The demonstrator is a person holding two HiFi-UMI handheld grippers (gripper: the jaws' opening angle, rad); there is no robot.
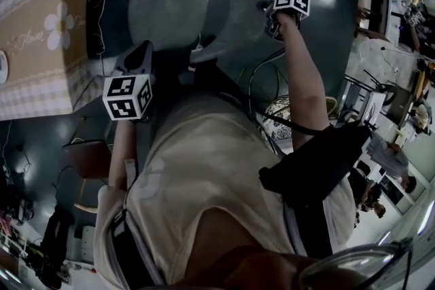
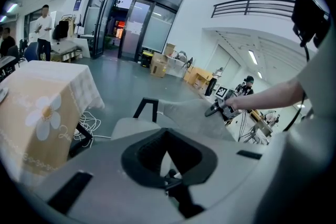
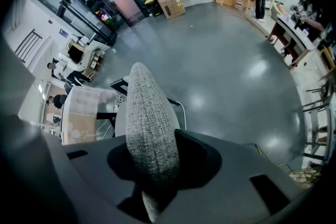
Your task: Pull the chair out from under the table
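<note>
The right gripper (image 1: 267, 12) was clamped on the top edge of the grey fabric chair's (image 1: 166, 7) backrest, which filled the space between its jaws. The left gripper (image 1: 139, 56) hung with its jaws slightly apart and empty, just short of the seat. The chair stood just beside the table with the checked beige cloth (image 1: 41, 44), seat towards it, backrest towards the person.

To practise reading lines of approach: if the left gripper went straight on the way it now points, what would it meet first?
Probably the grey chair, around its seat, though depth is unclear.
</note>
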